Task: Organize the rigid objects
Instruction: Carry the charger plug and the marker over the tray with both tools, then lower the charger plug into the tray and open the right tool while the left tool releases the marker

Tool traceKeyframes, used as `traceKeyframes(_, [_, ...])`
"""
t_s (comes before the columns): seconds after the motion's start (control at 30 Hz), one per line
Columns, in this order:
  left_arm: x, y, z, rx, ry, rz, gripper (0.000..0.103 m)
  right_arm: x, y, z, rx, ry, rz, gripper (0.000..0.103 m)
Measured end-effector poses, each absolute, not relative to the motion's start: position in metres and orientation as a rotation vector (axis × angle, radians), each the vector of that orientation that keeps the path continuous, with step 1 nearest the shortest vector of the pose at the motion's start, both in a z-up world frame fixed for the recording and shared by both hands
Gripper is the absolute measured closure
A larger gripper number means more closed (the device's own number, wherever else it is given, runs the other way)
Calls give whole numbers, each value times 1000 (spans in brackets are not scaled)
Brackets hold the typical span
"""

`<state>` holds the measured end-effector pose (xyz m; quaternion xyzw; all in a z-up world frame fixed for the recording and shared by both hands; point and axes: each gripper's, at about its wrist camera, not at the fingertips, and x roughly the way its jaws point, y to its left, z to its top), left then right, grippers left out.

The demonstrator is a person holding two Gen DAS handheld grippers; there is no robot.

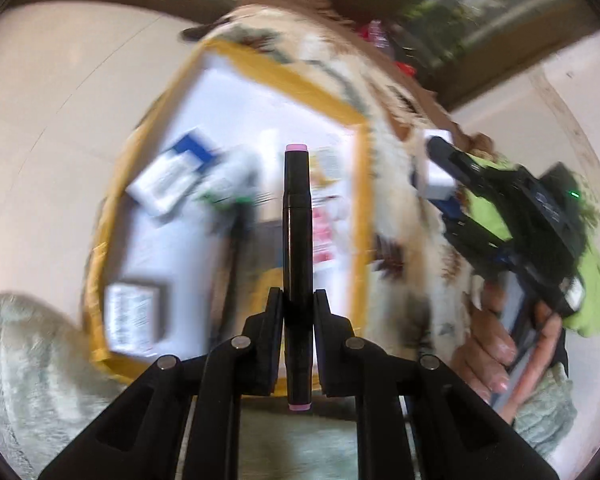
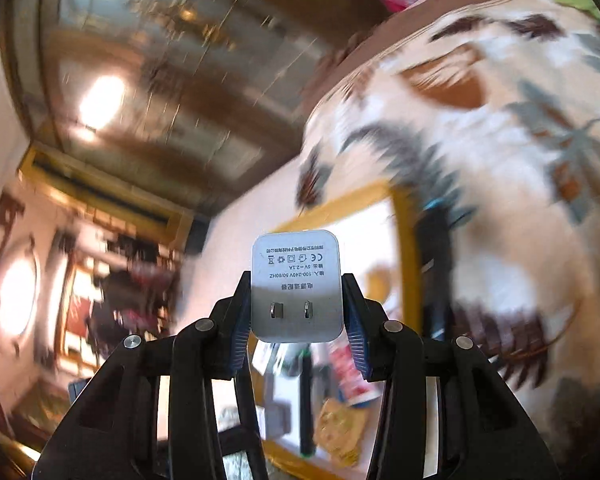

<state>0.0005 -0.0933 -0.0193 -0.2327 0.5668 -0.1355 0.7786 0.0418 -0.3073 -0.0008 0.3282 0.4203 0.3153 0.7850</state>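
Note:
My left gripper [image 1: 298, 300] is shut on a black marker with pink ends [image 1: 297, 216], held upright above a yellow-rimmed white box [image 1: 356, 184]. Blurred packets, boxes and a dark pen lie inside the box. My right gripper [image 2: 296, 292] is shut on a white power adapter [image 2: 296, 284], its two prongs facing the camera. In the left wrist view the right gripper [image 1: 440, 168] is to the right of the box, holding the white adapter [image 1: 436, 168]. The box also shows in the right wrist view [image 2: 406, 240], below and behind the adapter.
The box sits on a leaf-patterned blanket [image 1: 400, 200] that also fills the right side of the right wrist view [image 2: 480, 160]. A pale green fluffy cloth [image 1: 28, 360] lies at the lower left. White floor [image 1: 60, 100] surrounds. Both views are motion-blurred.

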Motion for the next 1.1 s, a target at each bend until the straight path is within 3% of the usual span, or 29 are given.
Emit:
traceKeyframes(0.23, [-3, -81, -62, -436, 1300, -207, 90, 20, -258, -13, 570, 993, 674, 62])
traceKeyframes(0.43, [-4, -73, -52, -335, 1260, -204, 90, 18, -255, -18, 531, 996, 644, 62])
traceKeyframes(1.1, [15, -66, -80, -429, 1299, -205, 90, 24, -232, -21, 453, 1012, 629, 62])
